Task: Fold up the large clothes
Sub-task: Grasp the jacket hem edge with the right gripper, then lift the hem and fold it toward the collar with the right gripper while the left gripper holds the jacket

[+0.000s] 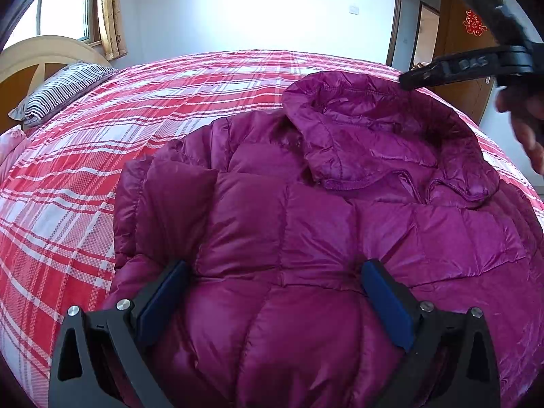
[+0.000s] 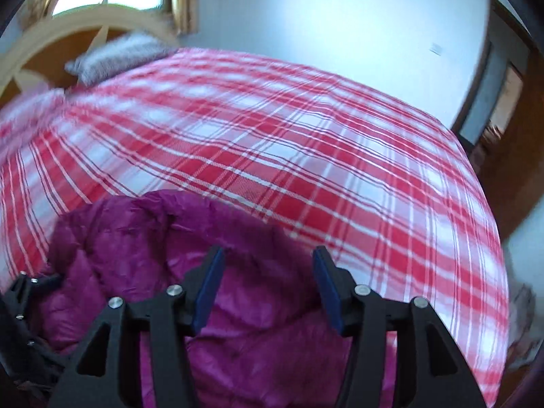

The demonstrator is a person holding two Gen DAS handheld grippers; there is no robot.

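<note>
Purple puffer jacket point(image 1: 306, 238) lies folded on the plaid bed point(image 1: 85, 187). Left gripper point(image 1: 275, 292) wide above the jacket, right gripper point(image 2: 268, 282) wide over its hood point(image 1: 374, 129), both empty. Risk: springy padding reopens unpinned folds.

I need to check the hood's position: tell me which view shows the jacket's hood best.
The left wrist view. The hood lies sharp and whole there, folded down over the purple jacket. The right wrist view is motion-blurred and shows only a rumpled purple edge behind the tongs.
</note>
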